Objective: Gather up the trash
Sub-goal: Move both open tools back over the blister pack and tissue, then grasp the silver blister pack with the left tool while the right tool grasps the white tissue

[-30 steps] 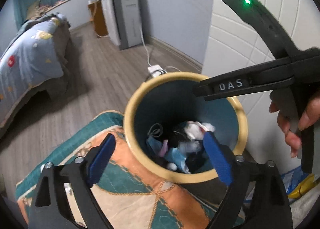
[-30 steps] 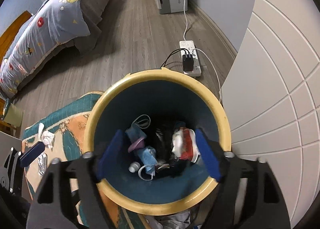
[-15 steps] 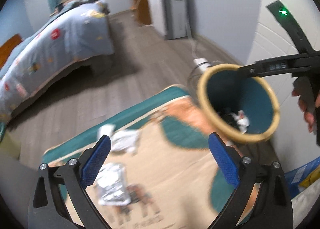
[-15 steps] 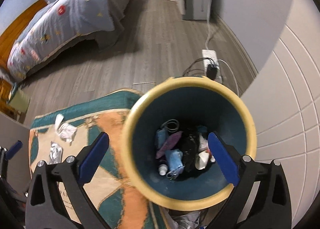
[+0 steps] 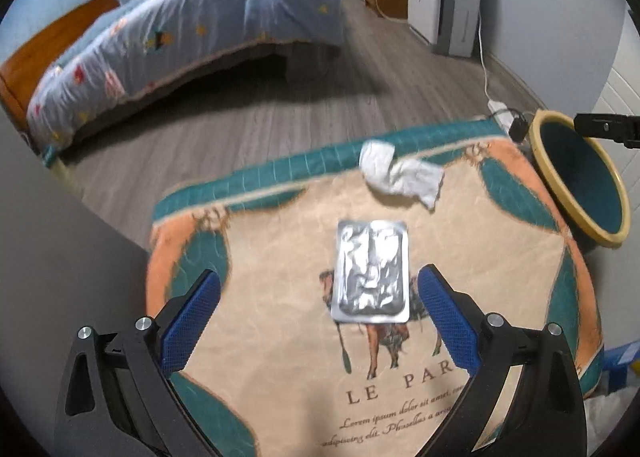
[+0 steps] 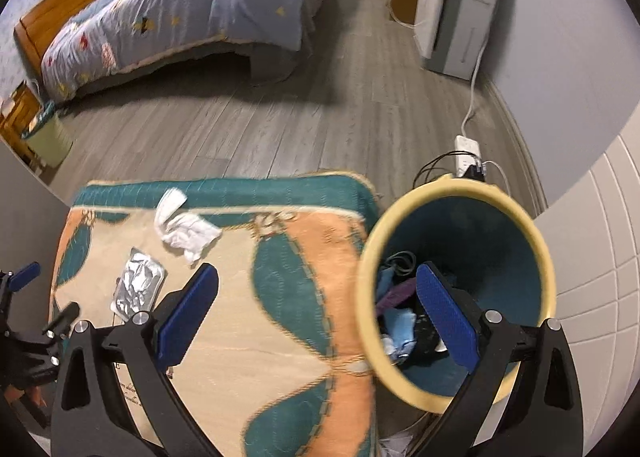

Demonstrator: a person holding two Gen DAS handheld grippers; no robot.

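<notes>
A silver foil blister pack (image 5: 372,271) lies flat on a patterned mat (image 5: 280,337); it also shows in the right wrist view (image 6: 138,285). A crumpled white tissue (image 5: 400,175) lies farther back on the mat, also in the right wrist view (image 6: 184,229). A teal bin with a yellow rim (image 6: 532,241) holds several pieces of trash; it stands at the mat's right edge (image 5: 560,173). My left gripper (image 5: 318,309) is open and empty just above the foil pack. My right gripper (image 6: 316,307) is open and empty, beside the bin's rim.
A bed with a blue quilt (image 5: 180,29) stands across the wooden floor. A white appliance (image 6: 456,5) and a power strip with cables (image 6: 468,155) sit by the far wall. A pale green bin (image 6: 46,135) stands near the bed. A panelled wall (image 6: 608,257) is right of the bin.
My left gripper has swung left, from over the bin to above the foil pack on the mat. My right gripper has shifted left off the bin's centre. Both stayed open.
</notes>
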